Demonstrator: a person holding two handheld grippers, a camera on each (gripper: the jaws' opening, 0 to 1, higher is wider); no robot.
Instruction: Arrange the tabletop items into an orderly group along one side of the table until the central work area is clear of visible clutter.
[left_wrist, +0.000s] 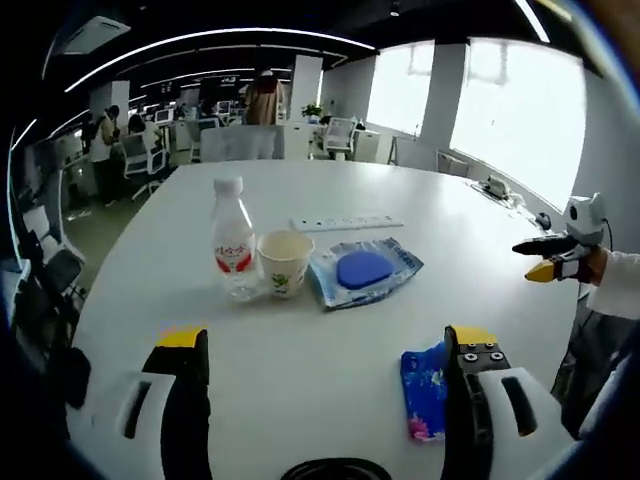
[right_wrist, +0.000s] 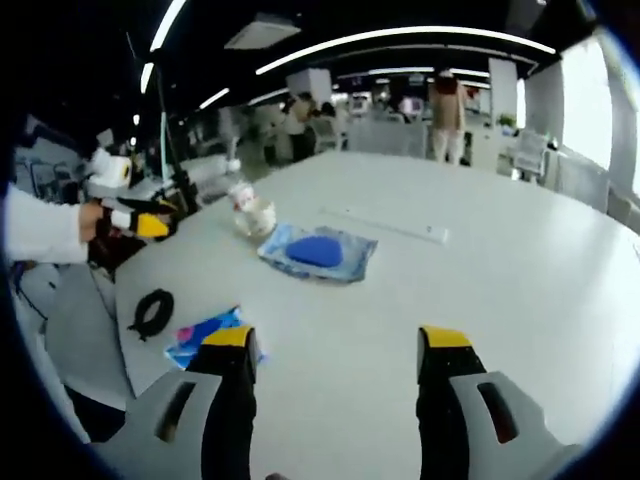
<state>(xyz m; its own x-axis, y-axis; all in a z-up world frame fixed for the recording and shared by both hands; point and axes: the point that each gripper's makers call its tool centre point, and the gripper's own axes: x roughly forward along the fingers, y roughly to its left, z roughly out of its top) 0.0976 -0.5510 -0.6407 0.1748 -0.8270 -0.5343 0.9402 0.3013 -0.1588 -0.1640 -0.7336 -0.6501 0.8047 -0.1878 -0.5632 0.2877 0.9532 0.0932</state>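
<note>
I hold both my left gripper (left_wrist: 325, 350) and right gripper (right_wrist: 335, 350) open above the white table (left_wrist: 330, 400); beside the white paper cup (left_wrist: 284, 262) stand a clear plastic bottle (left_wrist: 232, 238) and a blue packet (left_wrist: 363, 270).

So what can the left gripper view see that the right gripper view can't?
Left gripper view: the right gripper, off at the table's far side. Right gripper view: the left gripper, held in a hand. Both: the water bottle, paper cup, blue pouch, power strip and small blue packet, all on the white table.
</note>
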